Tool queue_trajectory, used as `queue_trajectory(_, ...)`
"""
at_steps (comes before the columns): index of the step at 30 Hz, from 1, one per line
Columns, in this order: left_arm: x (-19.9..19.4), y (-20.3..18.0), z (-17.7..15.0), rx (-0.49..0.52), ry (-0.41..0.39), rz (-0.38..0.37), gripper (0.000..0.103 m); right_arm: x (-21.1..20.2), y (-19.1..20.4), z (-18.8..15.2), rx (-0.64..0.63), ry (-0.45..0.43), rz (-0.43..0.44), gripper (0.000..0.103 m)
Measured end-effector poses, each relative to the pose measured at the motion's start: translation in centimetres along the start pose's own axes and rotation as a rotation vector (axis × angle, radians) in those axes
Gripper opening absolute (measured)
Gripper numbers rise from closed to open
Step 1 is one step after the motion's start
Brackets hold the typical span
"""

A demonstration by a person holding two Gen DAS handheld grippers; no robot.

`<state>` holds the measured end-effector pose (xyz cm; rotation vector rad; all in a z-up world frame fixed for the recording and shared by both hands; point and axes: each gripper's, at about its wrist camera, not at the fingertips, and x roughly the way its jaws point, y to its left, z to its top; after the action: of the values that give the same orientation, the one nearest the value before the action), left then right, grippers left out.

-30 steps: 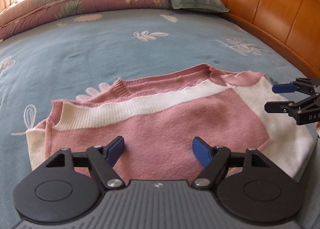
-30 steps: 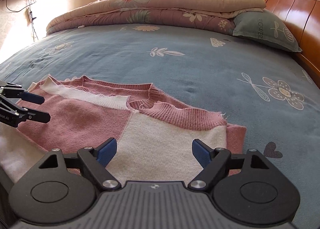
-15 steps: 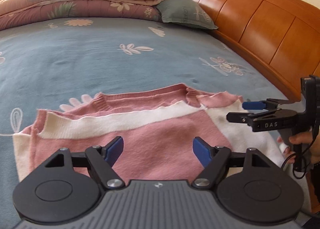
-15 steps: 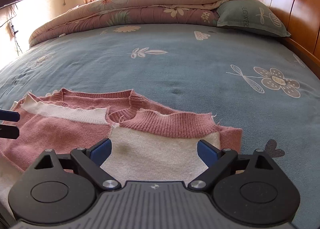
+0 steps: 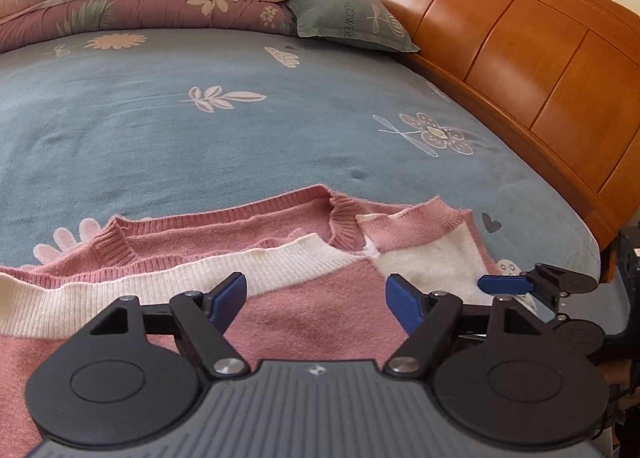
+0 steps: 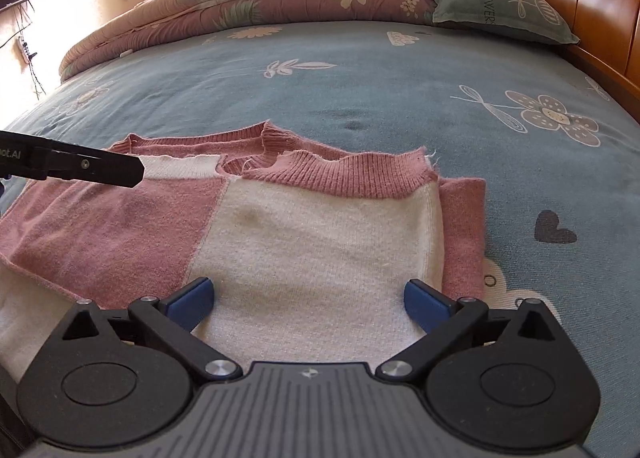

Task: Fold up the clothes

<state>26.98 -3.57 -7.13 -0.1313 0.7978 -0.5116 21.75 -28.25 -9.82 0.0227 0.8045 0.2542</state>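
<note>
With both tools poised over the near edge of the pink-and-white knitted sweater (image 6: 304, 234), we're between folds: the right gripper (image 6: 308, 300) has just been spreading its jaws wide over the white panel, nothing pinched, while the left gripper (image 5: 316, 300) hangs open above the pink panel. Next, I'd say, each must drop and pinch a near edge to fold it over. That sweater lies partly folded near the front of the blue flowered bedsheet (image 5: 168, 130), ribbed hems ragged at the far side.
</note>
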Motion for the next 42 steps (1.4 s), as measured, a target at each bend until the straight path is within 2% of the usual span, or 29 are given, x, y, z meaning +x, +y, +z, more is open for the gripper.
queue_trajectory(3, 0.7, -0.9, -0.2, -0.006, 0.029, -0.06, 0.081, 0.0, 0.0, -0.1, -0.009, -0.002, 0.0, 0.103)
queue_trajectory(7, 3.2, -0.8, -0.4, 0.008, 0.068, 0.096, 0.078, -0.2, 0.1, -0.4, -0.026, -0.015, -0.003, 0.103)
queue_trajectory(9, 3.0, -0.6, 0.0, -0.028, 0.059, 0.106, 0.078, -0.5, 0.2, -0.3, -0.046, -0.002, -0.001, 0.103)
queue_trajectory(11, 1.8, -1.2, 0.4, -0.013, 0.039, 0.106, 0.079, -1.2, 0.3, 0.0, -0.056, 0.023, 0.009, 0.103)
queue_trajectory(13, 0.1, -1.9, 0.5, 0.036, 0.001, 0.106, 0.08, -2.4, 0.1, -0.1, -0.038, 0.016, 0.039, 0.103)
queue_trajectory(16, -2.1, -1.3, 0.2, 0.04, -0.014, 0.127, 0.081, -4.1, 0.1, -0.6, -0.023, -0.001, 0.059, 0.103)
queue_trajectory(21, -5.3, 2.0, -1.9, -0.047, 0.0, 0.232, 0.081, -5.6, 0.6, -1.7, -0.011, 0.0, 0.084, 0.103)
queue_trajectory(28, -9.5, 5.9, -6.2, -0.149, -0.008, 0.368, 0.081, -6.6, 1.9, -2.7, -0.013, 0.009, 0.1, 0.103)
queue_trajectory(30, -10.2, 7.0, -7.6, -0.189, 0.013, 0.415, 0.081, -6.8, 2.3, -2.8, -0.021, 0.007, 0.107, 0.103)
queue_trajectory(33, -11.0, 7.8, -9.0, -0.241, 0.011, 0.384, 0.081, -7.1, 3.0, -2.8, -0.041, 0.008, 0.108, 0.103)
queue_trajectory(36, -12.0, 6.4, -8.8, -0.202, -0.01, 0.374, 0.08, -7.5, 3.3, -3.0, -0.053, 0.011, 0.107, 0.103)
queue_trajectory(38, -12.4, 5.6, -8.9, -0.184, -0.015, 0.337, 0.081, -7.7, 3.4, -3.0, -0.049, 0.01, 0.11, 0.103)
queue_trajectory(40, -12.4, 5.1, -9.3, -0.182, 0.004, 0.319, 0.082, -7.8, 3.5, -3.1, -0.046, 0.011, 0.108, 0.103)
queue_trajectory(42, -11.9, 5.5, -10.3, -0.223, 0.054, 0.336, 0.082, -7.8, 3.5, -3.3, -0.047, 0.017, 0.104, 0.103)
